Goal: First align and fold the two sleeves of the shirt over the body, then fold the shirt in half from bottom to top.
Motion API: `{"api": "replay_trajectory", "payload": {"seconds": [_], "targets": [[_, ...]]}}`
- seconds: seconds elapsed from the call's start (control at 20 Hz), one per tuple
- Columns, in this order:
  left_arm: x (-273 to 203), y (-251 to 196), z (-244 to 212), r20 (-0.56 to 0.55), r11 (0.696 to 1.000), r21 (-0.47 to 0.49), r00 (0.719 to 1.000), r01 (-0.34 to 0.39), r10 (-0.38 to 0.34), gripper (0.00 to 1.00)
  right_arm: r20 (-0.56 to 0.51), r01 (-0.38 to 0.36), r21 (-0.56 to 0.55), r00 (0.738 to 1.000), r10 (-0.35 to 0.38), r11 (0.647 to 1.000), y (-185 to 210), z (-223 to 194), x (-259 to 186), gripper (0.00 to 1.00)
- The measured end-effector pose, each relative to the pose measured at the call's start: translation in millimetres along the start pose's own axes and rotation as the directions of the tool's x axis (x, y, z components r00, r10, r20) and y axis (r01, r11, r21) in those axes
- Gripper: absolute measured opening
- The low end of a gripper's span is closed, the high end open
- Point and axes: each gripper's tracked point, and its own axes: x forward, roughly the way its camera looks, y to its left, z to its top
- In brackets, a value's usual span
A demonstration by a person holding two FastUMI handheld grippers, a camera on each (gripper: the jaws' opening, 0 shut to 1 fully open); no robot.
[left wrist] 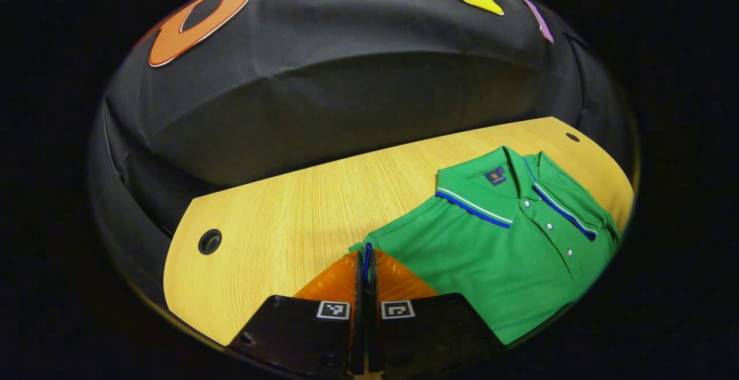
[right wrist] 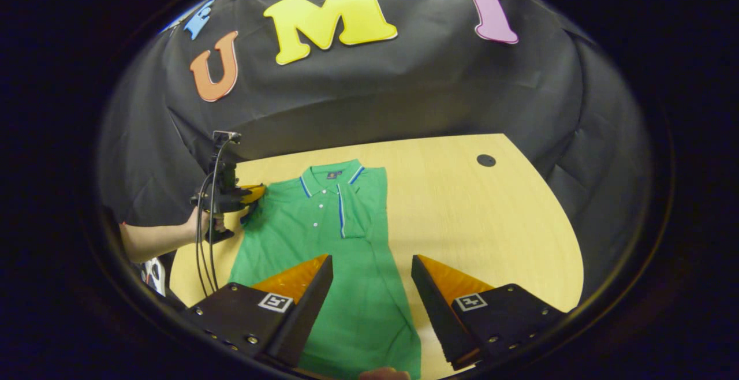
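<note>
In the left gripper view, your left claw [left wrist: 368,264] sits at the bottom with its two fingers pressed together, pinching a blue-trimmed edge of the green short-sleeved polo shirt [left wrist: 502,253] between them. That pinched fabric looks like the cuff of a sleeve at the shirt's shoulder side. Just beyond the fingers the shirt spreads out to the right on the pale wooden counter [left wrist: 300,212], lying flat with its front up, its white buttons showing down the placket and its collar, striped in blue and white, pointing toward the far edge of the counter. A dark round hole [left wrist: 209,242] is cut in the counter to the left of your claw, well apart from the shirt.

In the right gripper view, your right claw [right wrist: 372,270] hangs above the lower body of the shirt [right wrist: 340,287] with its fingers spread wide and nothing between them; whether they touch the cloth you cannot tell. One sleeve is already folded in over the chest, on the right side of this view. Farther off on the left, your left hand [right wrist: 199,227] holds the left claw [right wrist: 254,198] at the shirt's shoulder edge. Behind the counter [right wrist: 491,224] hangs the black cloth wall [right wrist: 404,91].
</note>
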Motion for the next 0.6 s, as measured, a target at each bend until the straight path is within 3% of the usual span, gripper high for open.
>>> {"api": "replay_trajectory", "payload": {"seconds": [0.6], "targets": [[-44,-38,65,0.086,0.999,0.028,0.995,0.038,-0.041,0.05,0.035,-0.028,0.039,0.999,0.027,0.999,-1,0,-19,0.86]]}}
